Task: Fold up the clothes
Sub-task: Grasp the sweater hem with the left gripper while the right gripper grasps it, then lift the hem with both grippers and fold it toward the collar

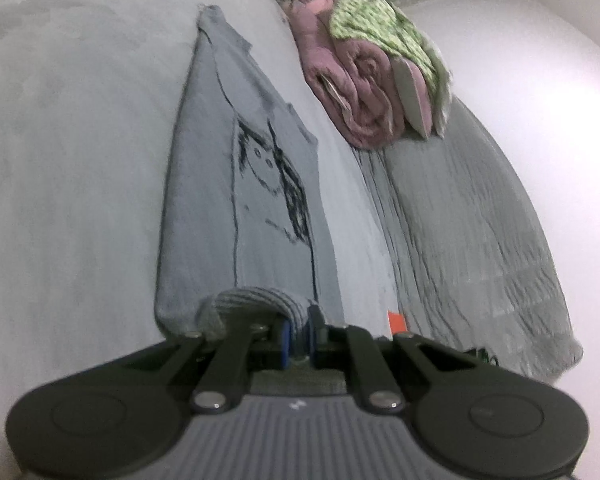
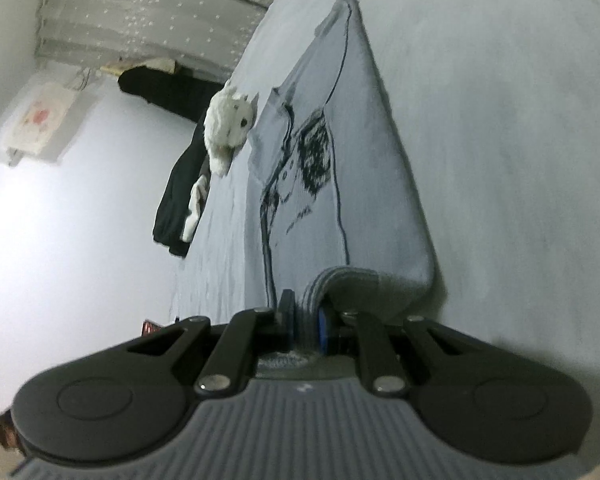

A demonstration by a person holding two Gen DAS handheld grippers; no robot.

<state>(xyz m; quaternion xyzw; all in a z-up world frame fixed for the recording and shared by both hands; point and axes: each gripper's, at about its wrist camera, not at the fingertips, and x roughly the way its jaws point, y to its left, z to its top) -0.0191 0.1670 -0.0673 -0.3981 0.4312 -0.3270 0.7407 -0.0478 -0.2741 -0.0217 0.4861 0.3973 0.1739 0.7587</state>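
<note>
Grey sweater (image 1: 236,208) hem (ribbed) between both grippers' pads

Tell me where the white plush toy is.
Right wrist view, left of centre: the white plush toy lies at the bed's edge, between the grey printed shirt and dark hanging clothes.
</note>
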